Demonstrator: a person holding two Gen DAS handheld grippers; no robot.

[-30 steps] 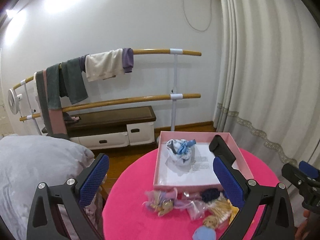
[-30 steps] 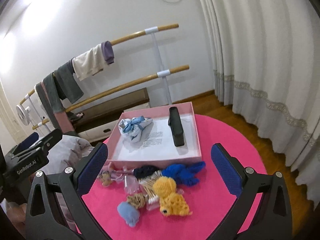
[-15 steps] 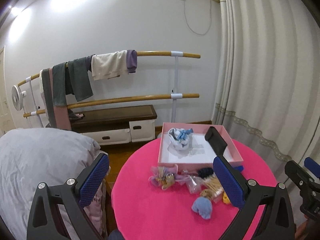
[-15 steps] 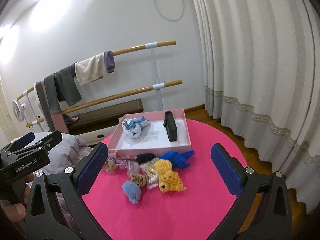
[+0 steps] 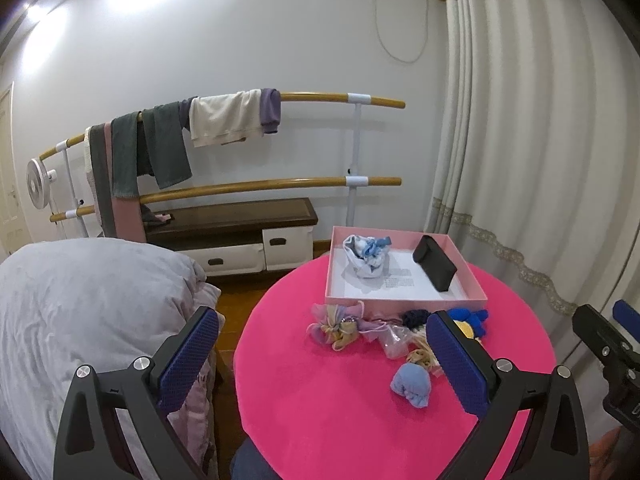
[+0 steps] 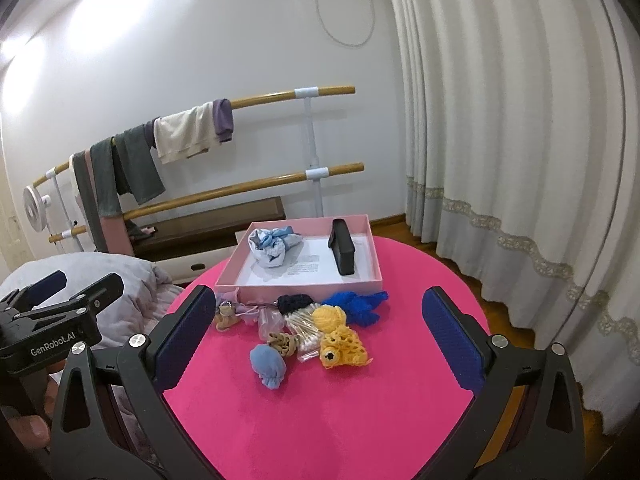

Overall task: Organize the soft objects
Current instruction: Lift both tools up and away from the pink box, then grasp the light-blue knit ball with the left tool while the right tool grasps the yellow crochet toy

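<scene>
A bedroom corner: white wall, long curtain, and a round table [image 6: 320, 420] under a bright pink cloth, with a shallow pink box [image 6: 298, 286] at its far side. I'll take that box as my marker.

Over the last second both grippers have drawn back and up from the box. A moment ago it filled the lower middle of each view; now the whole tabletop shows. Neither carried anything away. The left gripper [image 5: 324, 350] hangs with its jaws wide apart and empty, and the right gripper [image 6: 320, 332] is the same, spread and holding nothing.

Inside the box sit a blue-and-white cloth bundle [image 6: 272, 246] toward its left side and a black case [image 6: 342, 254] toward its right. Just in front of the box's near wall lies the unsorted heap: a dark blue knitted piece [image 6: 358, 304], a yellow crocheted fish [image 6: 340, 346], a navy scrunchie [image 6: 295, 302], a pale blue sock ball [image 6: 268, 364] farthest from the box, and pastel hair ties [image 5: 340, 326] at the heap's left end. A bag of cotton swabs [image 6: 304, 330] lies in among them.

To my eye the pull-back reads as a reset between picks: little is packed yet, and most soft things wait outside the box.
</scene>
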